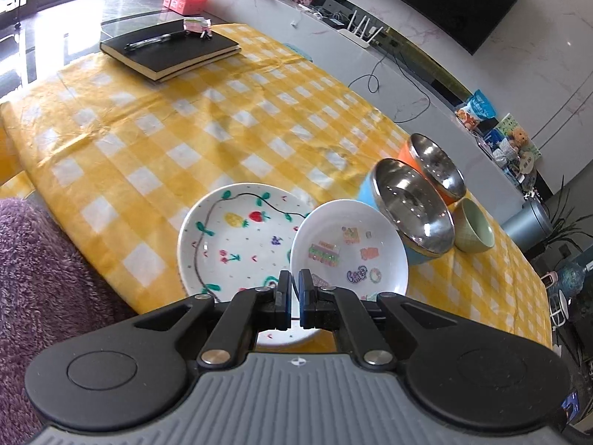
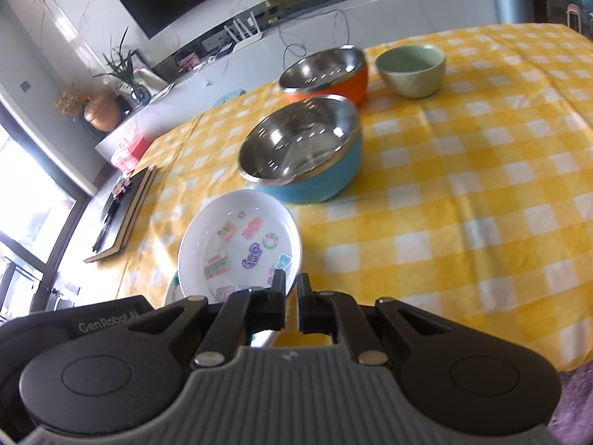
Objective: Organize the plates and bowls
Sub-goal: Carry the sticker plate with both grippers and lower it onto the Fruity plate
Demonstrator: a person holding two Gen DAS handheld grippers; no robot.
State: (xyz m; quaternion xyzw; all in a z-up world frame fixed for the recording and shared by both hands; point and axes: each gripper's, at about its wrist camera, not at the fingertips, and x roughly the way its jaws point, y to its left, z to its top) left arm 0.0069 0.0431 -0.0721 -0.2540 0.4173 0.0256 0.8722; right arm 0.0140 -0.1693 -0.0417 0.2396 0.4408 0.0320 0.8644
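On the tabletop, near its front edge, the fruit-painted plate lies flat. Over it the sticker plate is held tilted, its near rim pinched by left tongs and right tongs. Stacking step is judged underway; lowering and centring are called for next.

Bright window daylight, glare on floor, fisheye-warped edges.

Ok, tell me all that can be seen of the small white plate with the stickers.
The sticker plate is small, white, glossy, ceramic-looking, with colourful stickers inside. It is tilted, overlapping the bigger fruit-painted plate, near the blue bowl. Both tongs, left and right, are shut on its near rim.
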